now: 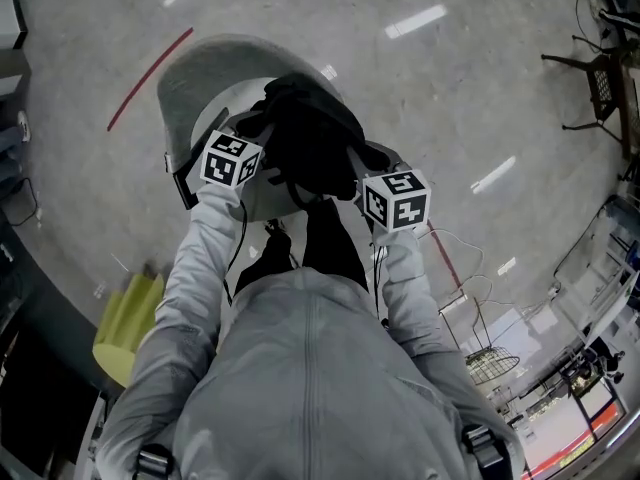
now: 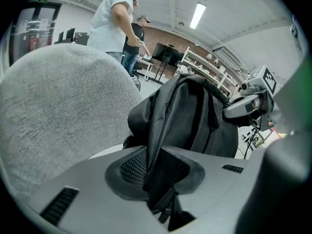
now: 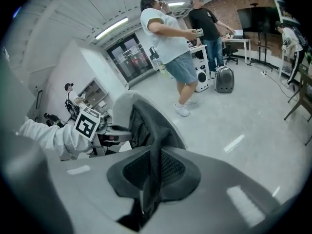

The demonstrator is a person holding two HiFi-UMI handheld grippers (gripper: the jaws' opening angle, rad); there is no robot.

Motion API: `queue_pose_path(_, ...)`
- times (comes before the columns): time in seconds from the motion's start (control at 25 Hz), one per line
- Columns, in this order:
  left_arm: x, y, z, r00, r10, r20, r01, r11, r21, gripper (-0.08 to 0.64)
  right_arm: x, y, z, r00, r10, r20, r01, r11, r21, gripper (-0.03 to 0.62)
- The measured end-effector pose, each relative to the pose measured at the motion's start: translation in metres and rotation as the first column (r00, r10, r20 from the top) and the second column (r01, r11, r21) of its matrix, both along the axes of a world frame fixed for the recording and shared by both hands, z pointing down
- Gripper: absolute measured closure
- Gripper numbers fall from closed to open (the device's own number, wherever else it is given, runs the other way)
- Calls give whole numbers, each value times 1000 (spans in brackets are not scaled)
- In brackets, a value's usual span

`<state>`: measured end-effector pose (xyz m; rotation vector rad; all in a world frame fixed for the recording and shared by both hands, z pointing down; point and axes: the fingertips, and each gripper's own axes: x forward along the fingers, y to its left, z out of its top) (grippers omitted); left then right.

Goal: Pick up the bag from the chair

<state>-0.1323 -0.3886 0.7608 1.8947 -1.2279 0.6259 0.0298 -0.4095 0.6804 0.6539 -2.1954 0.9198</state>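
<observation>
A black bag (image 1: 310,138) sits over the seat of a grey chair (image 1: 200,78) in the head view; whether it still rests on the seat is unclear. My left gripper (image 1: 240,163) is at the bag's left side and my right gripper (image 1: 390,198) at its right. In the left gripper view, the left gripper (image 2: 158,179) is shut on a black mesh strap (image 2: 156,126) of the bag (image 2: 195,116), with the chair back (image 2: 58,111) to the left. The right gripper (image 3: 151,179) is likewise shut on a strap (image 3: 155,150) in its own view.
A yellow-green object (image 1: 130,323) lies on the floor at the left, and a red floor line (image 1: 150,76) runs behind the chair. A wire basket (image 1: 490,363) and cables are at the right. A dark chair (image 1: 600,78) stands far right. People (image 3: 170,43) stand beyond.
</observation>
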Motion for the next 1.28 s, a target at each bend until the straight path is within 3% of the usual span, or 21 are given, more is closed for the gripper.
queue_pose_path(0.16,-7,26,-9,1000,10,-4,-10,999,30,502,-11,30,-16,1000,1,-3,-1,998,65,571)
queue_pose_path(0.32,-3,46,-32,998,10,-69,-5,998,65,517,-9,50,-42,999,46,-10,-43,985,167,575)
queue_pose_path(0.68,-5,90,-115,998,-1,-60,14,977,213,526,-15,90,-135,1000,10,-2,-9,932,361,577)
queue_pose_path(0.84,-6,115,-165,999,0,-52,16,953,303,528,-17,110,-185,1000,2,22,-11,893,450,577)
queue_pose_path(1.12,-9,148,-248,1000,2,26,-14,886,464,531,-14,146,-257,994,-17,105,-45,825,563,577)
queue_pose_path(1.28,-15,171,-285,999,11,33,-27,848,529,532,-19,171,-291,987,-66,144,-35,795,606,577)
